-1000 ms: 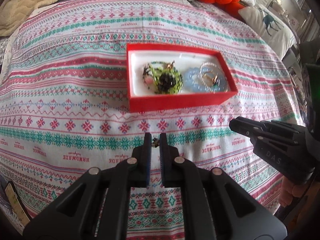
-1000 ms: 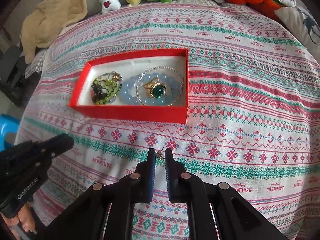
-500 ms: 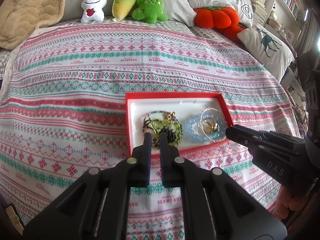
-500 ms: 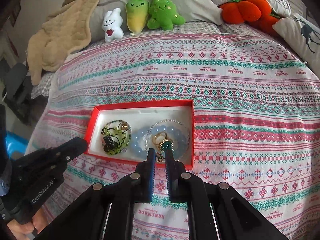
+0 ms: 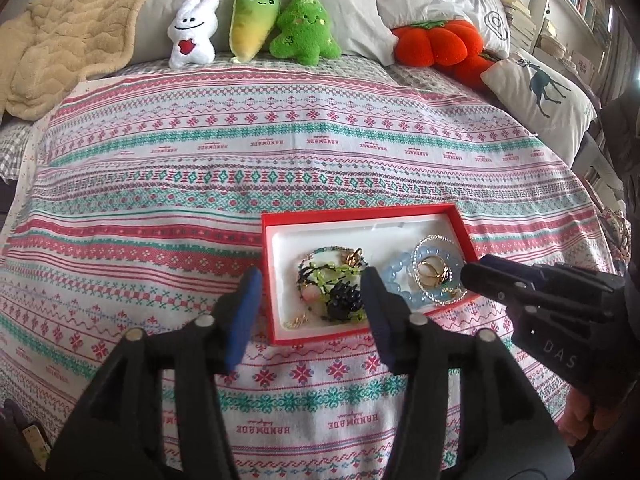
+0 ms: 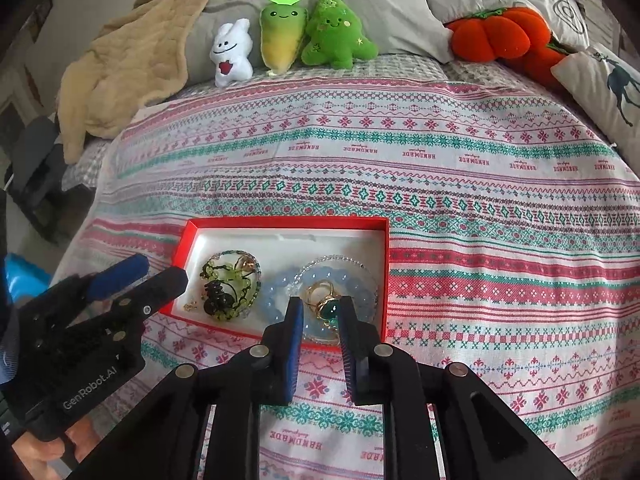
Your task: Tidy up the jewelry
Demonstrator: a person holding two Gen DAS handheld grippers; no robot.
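Red jewelry box lying just ahead of both sets of fingers, long axis crosswise. Left gripper spreading wide over the green bead tangle, right gripper parting narrowly over the green-stone ring; nothing gripped. Shut a second ago, earrings now dropped in.

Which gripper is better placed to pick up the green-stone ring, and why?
Right. The right gripper hangs over the green-stone ring, its fingers opening, empty; the left gripper, also opening, is over the green beads at the red box's other end.
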